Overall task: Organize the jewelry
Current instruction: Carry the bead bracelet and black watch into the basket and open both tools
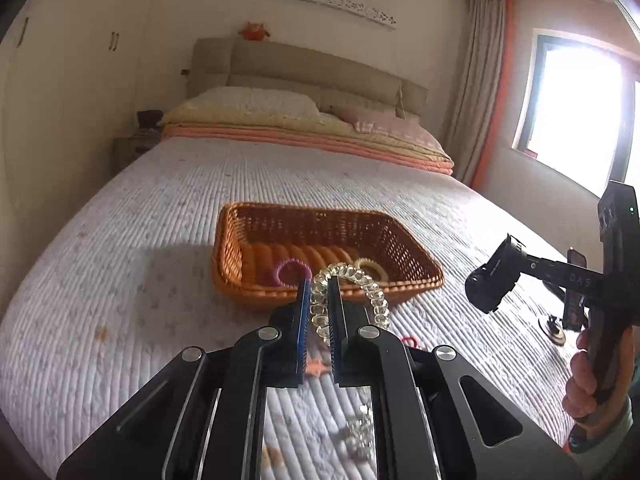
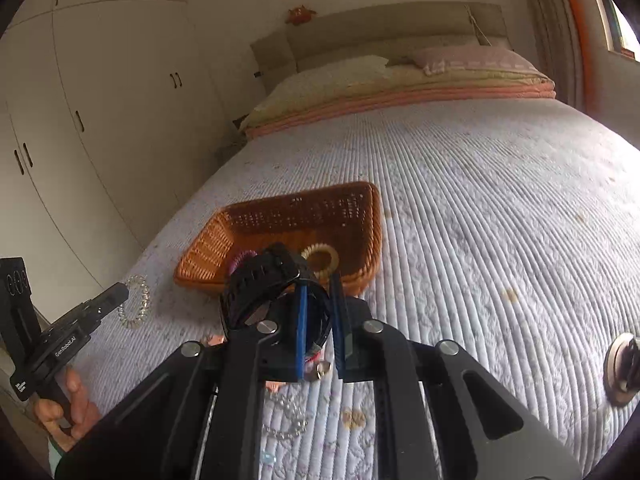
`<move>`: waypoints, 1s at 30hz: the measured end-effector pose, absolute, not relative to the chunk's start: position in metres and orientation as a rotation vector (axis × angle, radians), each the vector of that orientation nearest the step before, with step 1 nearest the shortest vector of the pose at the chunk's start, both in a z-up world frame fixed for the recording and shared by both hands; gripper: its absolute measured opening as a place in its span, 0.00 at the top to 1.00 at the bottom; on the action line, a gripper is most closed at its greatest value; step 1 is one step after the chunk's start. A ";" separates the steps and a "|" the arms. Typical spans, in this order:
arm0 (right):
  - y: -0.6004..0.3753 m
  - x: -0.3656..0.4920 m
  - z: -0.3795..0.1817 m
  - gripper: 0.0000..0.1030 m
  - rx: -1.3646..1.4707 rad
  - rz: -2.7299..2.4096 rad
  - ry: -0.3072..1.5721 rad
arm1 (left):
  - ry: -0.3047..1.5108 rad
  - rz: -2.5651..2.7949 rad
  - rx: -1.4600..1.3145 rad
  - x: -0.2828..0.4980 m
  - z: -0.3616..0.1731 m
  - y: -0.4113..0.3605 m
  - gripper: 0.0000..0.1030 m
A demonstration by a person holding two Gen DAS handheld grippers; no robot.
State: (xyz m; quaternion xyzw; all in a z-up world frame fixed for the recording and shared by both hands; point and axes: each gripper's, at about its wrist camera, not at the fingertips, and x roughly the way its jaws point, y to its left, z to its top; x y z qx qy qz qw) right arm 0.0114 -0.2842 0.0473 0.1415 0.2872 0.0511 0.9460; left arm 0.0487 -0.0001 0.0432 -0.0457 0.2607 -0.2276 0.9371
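Both wrist views look low along the bed (image 1: 160, 208) toward the headboard (image 2: 392, 28), sharing the nearby wicker basket (image 1: 256, 216).

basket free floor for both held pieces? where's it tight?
Orange wicker basket: far half of the floor is bare, up to the back wall. Near edge is crowded: pink hair tie and cream spiral hair tie sit there. Left gripper holds the clear bead bracelet, right gripper the black watch.

Materials and finishes

The basket (image 1: 320, 236) was woven orange wicker; the bracelet (image 1: 352, 284) glossy clear beads; the watch (image 2: 272, 284) matt black; the bed (image 1: 160, 220) cover ribbed quilted cloth; each claw matt black.
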 end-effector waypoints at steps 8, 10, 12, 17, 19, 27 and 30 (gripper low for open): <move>-0.259 0.117 0.043 0.91 0.118 0.063 0.723 | 0.594 -0.426 -0.091 0.140 0.024 -0.023 0.93; -0.252 0.140 0.031 0.91 0.066 0.058 0.787 | 0.618 -0.420 -0.092 0.157 0.012 -0.025 0.93; -0.245 0.161 0.016 0.91 0.020 0.047 0.852 | 0.641 -0.415 -0.095 0.168 0.002 -0.026 0.93; -0.234 0.186 -0.001 0.91 -0.019 0.016 0.915 | 0.680 -0.408 -0.064 0.178 -0.014 -0.029 0.93; -0.233 0.194 0.002 0.91 -0.006 0.022 0.927 | 0.688 -0.404 -0.061 0.180 -0.017 -0.031 0.93; -0.263 0.207 0.006 0.91 0.099 0.011 0.934 | 0.699 -0.394 -0.068 0.181 -0.022 -0.031 0.90; -0.272 0.191 0.018 0.85 0.140 0.045 0.885 | 0.674 -0.403 -0.085 0.176 -0.017 -0.027 0.88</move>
